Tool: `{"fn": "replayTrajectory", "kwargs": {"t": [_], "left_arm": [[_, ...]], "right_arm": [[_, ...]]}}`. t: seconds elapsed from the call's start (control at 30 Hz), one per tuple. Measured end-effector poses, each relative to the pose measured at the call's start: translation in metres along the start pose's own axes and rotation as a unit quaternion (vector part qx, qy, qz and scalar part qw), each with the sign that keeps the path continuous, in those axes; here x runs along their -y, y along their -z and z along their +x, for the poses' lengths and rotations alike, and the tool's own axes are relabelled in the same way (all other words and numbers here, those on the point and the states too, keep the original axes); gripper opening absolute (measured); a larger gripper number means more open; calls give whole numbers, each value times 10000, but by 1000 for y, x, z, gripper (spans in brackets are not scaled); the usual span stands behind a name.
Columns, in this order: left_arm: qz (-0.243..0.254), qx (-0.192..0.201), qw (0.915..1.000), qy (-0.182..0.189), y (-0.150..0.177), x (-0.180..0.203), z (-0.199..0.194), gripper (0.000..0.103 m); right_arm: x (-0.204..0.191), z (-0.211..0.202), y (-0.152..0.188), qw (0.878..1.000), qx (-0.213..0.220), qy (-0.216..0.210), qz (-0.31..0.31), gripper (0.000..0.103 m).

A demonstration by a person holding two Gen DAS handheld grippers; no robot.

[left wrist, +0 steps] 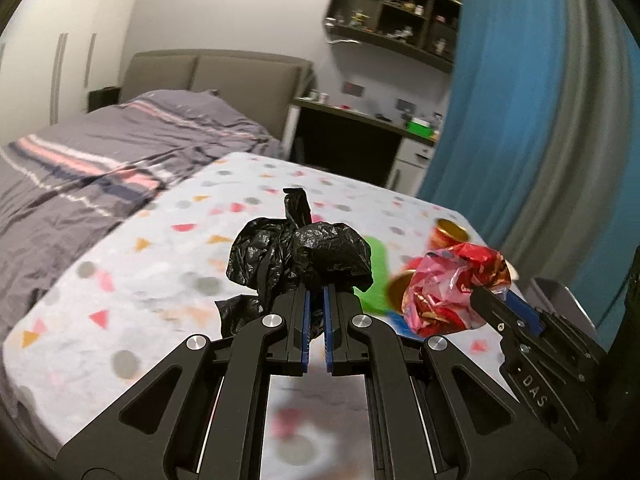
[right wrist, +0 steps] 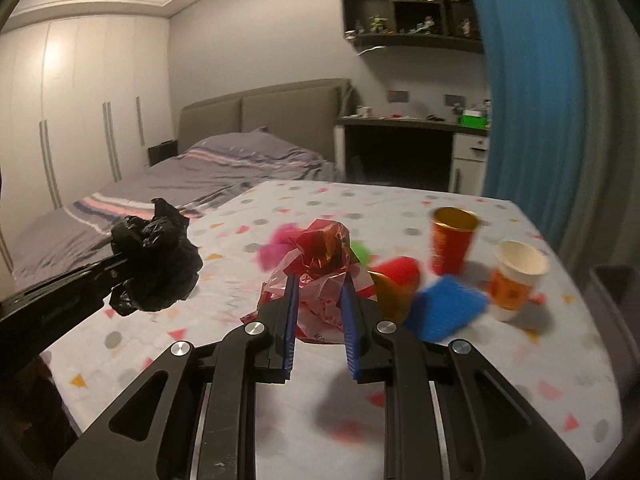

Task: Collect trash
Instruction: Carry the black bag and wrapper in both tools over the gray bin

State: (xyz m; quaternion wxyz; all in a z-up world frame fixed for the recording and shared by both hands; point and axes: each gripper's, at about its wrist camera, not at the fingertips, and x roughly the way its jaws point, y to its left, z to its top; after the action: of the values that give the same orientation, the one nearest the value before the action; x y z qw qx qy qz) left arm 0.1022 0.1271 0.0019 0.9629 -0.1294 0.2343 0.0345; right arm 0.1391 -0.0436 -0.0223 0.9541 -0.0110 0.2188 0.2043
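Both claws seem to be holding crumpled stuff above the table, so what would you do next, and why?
Probably carry both away to a bin, though none is in view: the left claw is shut on the black plastic bag, the right claw on the red wrapper, both lifted off the table.

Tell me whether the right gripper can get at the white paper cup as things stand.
Probably not yet. The right gripper is shut on the red wrapper, so its jaws are occupied. The white paper cup stands upright ahead to its right, with nothing blocking the path.
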Motion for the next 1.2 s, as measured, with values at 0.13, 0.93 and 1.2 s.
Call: {"fn": "replayTrajectory", "kwargs": {"t": [0.13,0.93,1.2], "left_arm": [[205,-68,9995,251,6,36,8,4],[1380,-396,9767,1595,26,215,66,4],[1648,-444,9581,2299,34,292,83,4]], "right_arm": [[30,-16,5,9996,77,238,109,21],[185,-75,25,9810,517,1575,1005,21],[248,-102,33,9611,686,2369,1244,21]]}}
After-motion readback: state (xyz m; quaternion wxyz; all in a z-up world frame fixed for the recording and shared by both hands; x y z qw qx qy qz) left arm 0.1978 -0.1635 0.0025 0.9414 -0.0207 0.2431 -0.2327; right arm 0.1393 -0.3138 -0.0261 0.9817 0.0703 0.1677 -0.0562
